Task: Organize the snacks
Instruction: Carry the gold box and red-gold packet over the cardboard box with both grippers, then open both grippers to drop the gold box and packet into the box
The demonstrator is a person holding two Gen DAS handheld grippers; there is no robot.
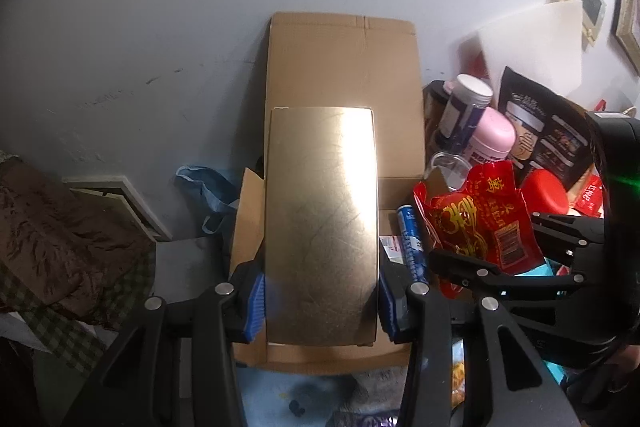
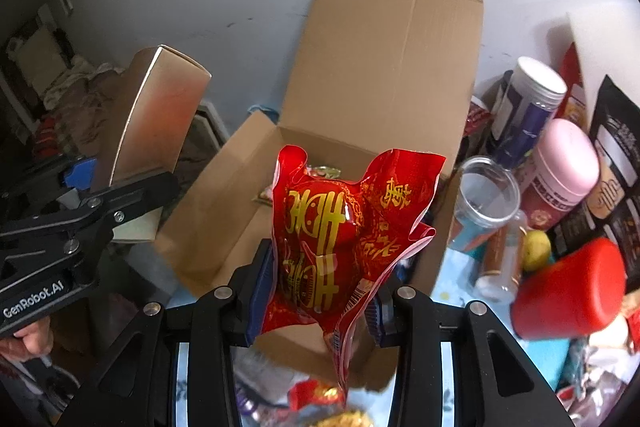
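Right wrist: left tool reads "GenRobot.AI"; red pouch's gold script seems Chinese.

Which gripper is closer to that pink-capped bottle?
Right. The right gripper, clamping the red snack pouch, sits just beside the pink-capped bottle; the left gripper, holding the gold box, is farther left.

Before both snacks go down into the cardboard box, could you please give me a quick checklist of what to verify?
1. Left tool clamped on gold box: ok.
2. Right tool clamped on red snack bag: ok.
3. Cardboard box lid open: ok.
4. Room inside for both: cannot tell, some packets already lie there.
5. Tools apart from each other: ok.
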